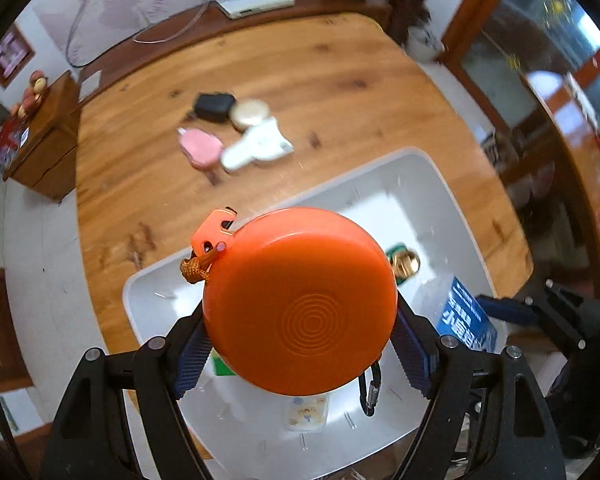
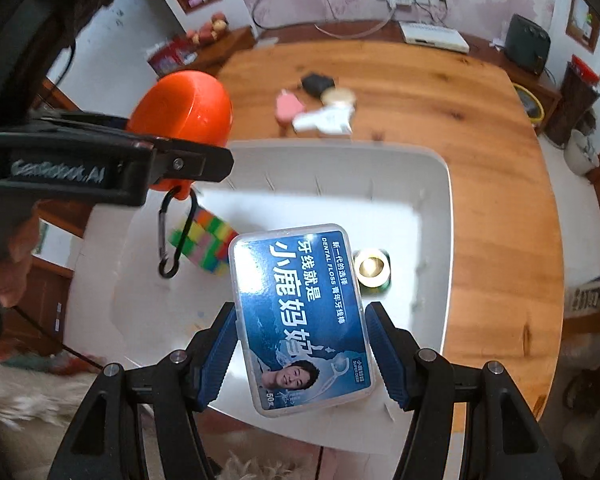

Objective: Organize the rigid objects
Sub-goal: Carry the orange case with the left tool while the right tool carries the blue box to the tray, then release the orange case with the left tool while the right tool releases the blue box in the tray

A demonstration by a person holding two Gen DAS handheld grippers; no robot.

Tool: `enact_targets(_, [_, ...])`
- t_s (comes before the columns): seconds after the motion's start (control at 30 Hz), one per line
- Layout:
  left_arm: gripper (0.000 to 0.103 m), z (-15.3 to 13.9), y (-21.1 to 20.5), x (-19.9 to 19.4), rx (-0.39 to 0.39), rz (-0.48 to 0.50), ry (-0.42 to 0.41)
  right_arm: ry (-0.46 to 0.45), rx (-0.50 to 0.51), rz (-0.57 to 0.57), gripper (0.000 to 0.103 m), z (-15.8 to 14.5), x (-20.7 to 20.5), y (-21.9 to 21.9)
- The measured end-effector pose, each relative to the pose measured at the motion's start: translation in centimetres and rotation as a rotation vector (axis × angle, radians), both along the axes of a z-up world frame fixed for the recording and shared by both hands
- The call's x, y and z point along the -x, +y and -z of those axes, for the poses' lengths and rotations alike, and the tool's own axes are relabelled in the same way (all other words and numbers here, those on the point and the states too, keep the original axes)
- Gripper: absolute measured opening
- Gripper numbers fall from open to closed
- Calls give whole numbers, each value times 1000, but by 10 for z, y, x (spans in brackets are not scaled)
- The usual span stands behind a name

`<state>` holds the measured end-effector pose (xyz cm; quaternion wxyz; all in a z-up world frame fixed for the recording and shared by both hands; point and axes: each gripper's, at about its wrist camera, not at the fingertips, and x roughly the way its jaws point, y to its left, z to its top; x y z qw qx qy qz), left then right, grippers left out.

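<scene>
Wooden table (image 2: 480,168): warm orange-brown plank top, visible grain and dark knots, rounded corners.

White tray (image 2: 440,184): smooth glossy plastic, rectangular with rounded corners and shallow sloped walls, resting on the near part of the table.

Left gripper (image 1: 300,340): black frame, ribbed blue pads. Jaws clamped on the rim of an orange case (image 1: 300,304), held above the tray. Case is a round, domed, hard plastic disc with concentric rings moulded in its face; an orange tab and braided orange cord at one edge, a black metal carabiner (image 2: 172,236) hanging from it.

Right gripper (image 2: 302,344): same build. Jaws closed on the long sides of a dental floss box (image 2: 300,316), also held over the tray. Box is flat, clear plastic, rounded rectangle, blue printed label.

In the tray: a multicoloured cube (image 2: 208,246) of small square tiles, and a small round tin (image 2: 372,270), shiny gold lid, green side.

On the bare table beyond the tray, a loose cluster touching or nearly so: white object (image 1: 256,146), blurred; pink flat object (image 1: 200,148); round cream-lidded tin (image 1: 249,113); black rounded pouch (image 1: 214,106).
</scene>
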<state>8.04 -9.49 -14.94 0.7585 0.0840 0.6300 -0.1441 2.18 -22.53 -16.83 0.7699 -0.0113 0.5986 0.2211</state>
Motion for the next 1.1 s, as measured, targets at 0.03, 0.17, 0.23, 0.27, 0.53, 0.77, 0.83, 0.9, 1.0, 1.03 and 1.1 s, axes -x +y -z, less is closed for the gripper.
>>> enact_targets(0.03, [82,5,-4,3,-7,10,5,5,7,3,64,6,0,-2])
enact_targets(0.17, [82,29,-19,9,-74,54,13,44,34,34,64,30,4,-9])
enact_targets(0.23, [82,41,-24,11,-93,70,26,41,86,34,64,40,5,-9])
enact_targets(0.27, [82,49,-26,11,-103,74,40,38,99,35,64,43,5,-9])
enact_targets(0.53, [82,86,-35,15,-148,109,109,58,131,89,65,62,3,-16])
enact_targets(0.77, [82,106,-39,14,-176,134,136,42,180,63,65,66,8,-8])
enact_targets(0.83, [82,110,-40,14,-181,138,140,39,199,54,65,68,8,-5])
enact_targets(0.9, [82,114,-41,15,-184,141,138,40,208,47,66,69,12,-3])
enact_targets(1.0, [82,117,-43,16,-178,141,138,44,197,42,66,69,13,-1])
enact_targets(1.03, [82,118,-43,15,-181,142,137,42,192,41,66,68,15,0])
enact_targets(1.1, [82,121,-42,14,-190,144,144,35,181,38,71,64,18,-4])
